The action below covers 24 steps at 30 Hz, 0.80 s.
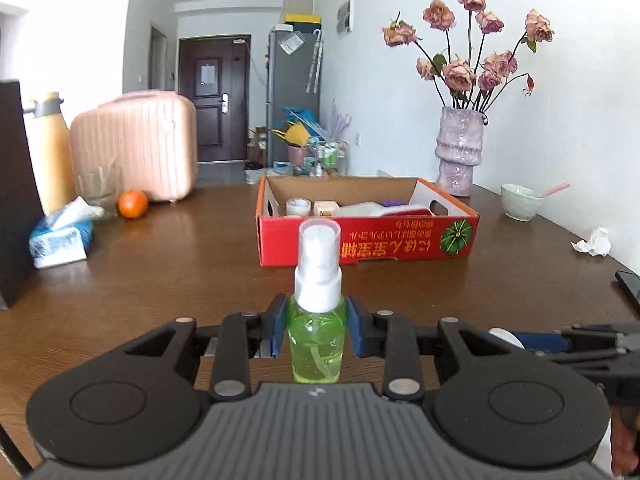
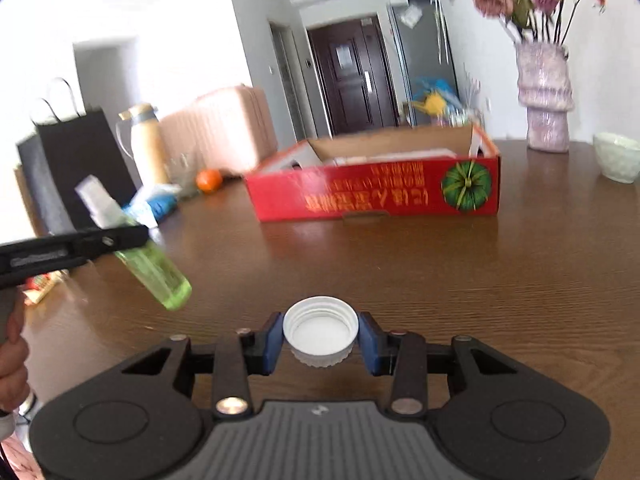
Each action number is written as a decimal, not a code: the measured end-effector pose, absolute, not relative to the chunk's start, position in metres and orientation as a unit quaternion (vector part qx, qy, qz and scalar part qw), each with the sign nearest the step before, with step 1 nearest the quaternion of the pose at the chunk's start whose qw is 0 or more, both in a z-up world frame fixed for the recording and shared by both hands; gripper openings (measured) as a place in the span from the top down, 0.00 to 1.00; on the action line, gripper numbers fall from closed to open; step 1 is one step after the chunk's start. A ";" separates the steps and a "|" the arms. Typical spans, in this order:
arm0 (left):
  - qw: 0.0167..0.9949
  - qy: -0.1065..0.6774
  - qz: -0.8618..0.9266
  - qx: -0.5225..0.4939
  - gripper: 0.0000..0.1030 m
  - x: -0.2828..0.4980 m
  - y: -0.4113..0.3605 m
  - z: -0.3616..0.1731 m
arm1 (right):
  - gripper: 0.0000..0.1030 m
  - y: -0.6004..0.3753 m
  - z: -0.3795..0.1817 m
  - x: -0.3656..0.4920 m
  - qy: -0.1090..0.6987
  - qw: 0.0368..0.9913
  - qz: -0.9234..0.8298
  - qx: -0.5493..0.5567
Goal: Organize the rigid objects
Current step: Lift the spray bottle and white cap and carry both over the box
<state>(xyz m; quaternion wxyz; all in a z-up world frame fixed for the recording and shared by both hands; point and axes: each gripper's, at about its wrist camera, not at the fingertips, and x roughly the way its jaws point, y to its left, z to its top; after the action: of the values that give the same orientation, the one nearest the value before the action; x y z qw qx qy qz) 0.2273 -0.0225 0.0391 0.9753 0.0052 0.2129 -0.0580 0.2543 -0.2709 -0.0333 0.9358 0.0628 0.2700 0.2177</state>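
Note:
My left gripper is shut on a small green spray bottle with a white pump and clear cap, held upright above the brown table. From the right wrist view the same spray bottle hangs tilted at the left in the left gripper. My right gripper is shut on a white screw cap, its hollow side up. Ahead on the table stands an open red cardboard box, also the red box, holding several small items.
A pink vase of dried roses, a pale green bowl and a crumpled tissue sit right. Left are an orange, a tissue pack, a yellow flask, a pink suitcase and a black bag.

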 end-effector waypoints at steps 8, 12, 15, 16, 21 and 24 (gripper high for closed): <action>0.982 0.175 -0.076 0.005 0.70 0.172 -0.039 0.060 | 0.62 -0.299 -0.015 0.187 0.212 0.951 0.205 0.090; 0.980 0.188 -0.068 0.020 0.70 0.178 -0.049 0.059 | 0.62 -0.312 -0.022 0.172 0.214 0.954 0.182 0.105; 0.983 0.167 -0.065 0.024 0.70 0.184 -0.049 0.066 | 0.62 -0.327 -0.016 0.166 0.202 0.958 0.167 0.118; 0.984 0.164 -0.063 0.030 0.70 0.188 -0.049 0.067 | 0.62 -0.331 -0.013 0.165 0.195 0.959 0.167 0.123; 0.980 0.181 -0.060 0.061 0.70 0.234 -0.049 0.066 | 0.62 -0.346 -0.007 0.193 0.207 0.953 0.165 0.144; 0.980 0.176 -0.060 0.075 0.70 0.271 -0.045 0.077 | 0.62 -0.346 0.007 0.220 0.205 0.956 0.167 0.126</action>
<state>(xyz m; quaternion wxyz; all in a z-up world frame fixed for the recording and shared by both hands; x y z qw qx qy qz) 0.2708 -0.0453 0.0765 0.9797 0.0752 0.1758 -0.0603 0.2202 -0.3461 0.0065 0.9561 0.1264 0.2046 0.1672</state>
